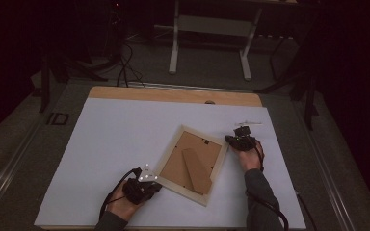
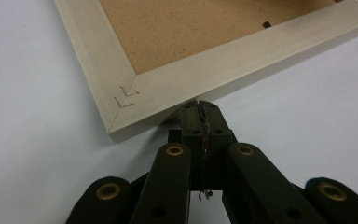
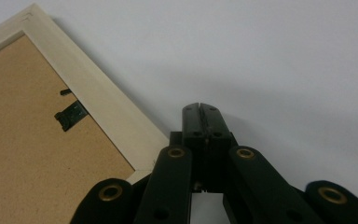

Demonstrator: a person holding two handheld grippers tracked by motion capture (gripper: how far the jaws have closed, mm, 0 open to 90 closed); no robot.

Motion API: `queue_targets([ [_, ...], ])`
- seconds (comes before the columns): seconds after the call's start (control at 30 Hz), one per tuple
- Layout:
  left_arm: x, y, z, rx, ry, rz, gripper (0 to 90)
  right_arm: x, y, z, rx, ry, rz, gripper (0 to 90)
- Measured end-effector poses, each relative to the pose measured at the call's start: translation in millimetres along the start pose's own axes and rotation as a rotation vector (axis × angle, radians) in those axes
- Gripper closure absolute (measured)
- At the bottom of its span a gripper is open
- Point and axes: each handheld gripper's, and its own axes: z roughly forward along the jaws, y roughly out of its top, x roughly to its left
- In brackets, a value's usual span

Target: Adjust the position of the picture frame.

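Pale wooden picture frame (image 1: 191,165) lies face-down and diagonal on the white tabletop (image 1: 111,144) between both empty, closed hand-held grippers, left hand-held gripper (image 2: 199,106) touching its near corner, right hand-held gripper (image 3: 199,108) just beside its far edge.

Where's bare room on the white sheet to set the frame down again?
The widest bare patch of the white sheet lies left of the picture frame, up to the far edge. It is crowded beside the frame, where the left tongs and right tongs sit.

Dim, dark-edged high view; gripper views brighter, softly shadowed.
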Motion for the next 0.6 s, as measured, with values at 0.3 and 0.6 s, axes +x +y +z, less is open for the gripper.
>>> queue_targets([
  [0.3, 3.9, 1.9, 1.5, -0.006, 0.021, -0.025, 90.0, 0.4, -1.8, -4.3, 0.003, 0.015, -0.011, 90.0],
  [0.6, 6.5, 3.2, 2.7, -0.012, 0.035, -0.037, 90.0, 2.2, 0.0, -7.1, 0.012, 0.023, -0.043, 90.0],
])
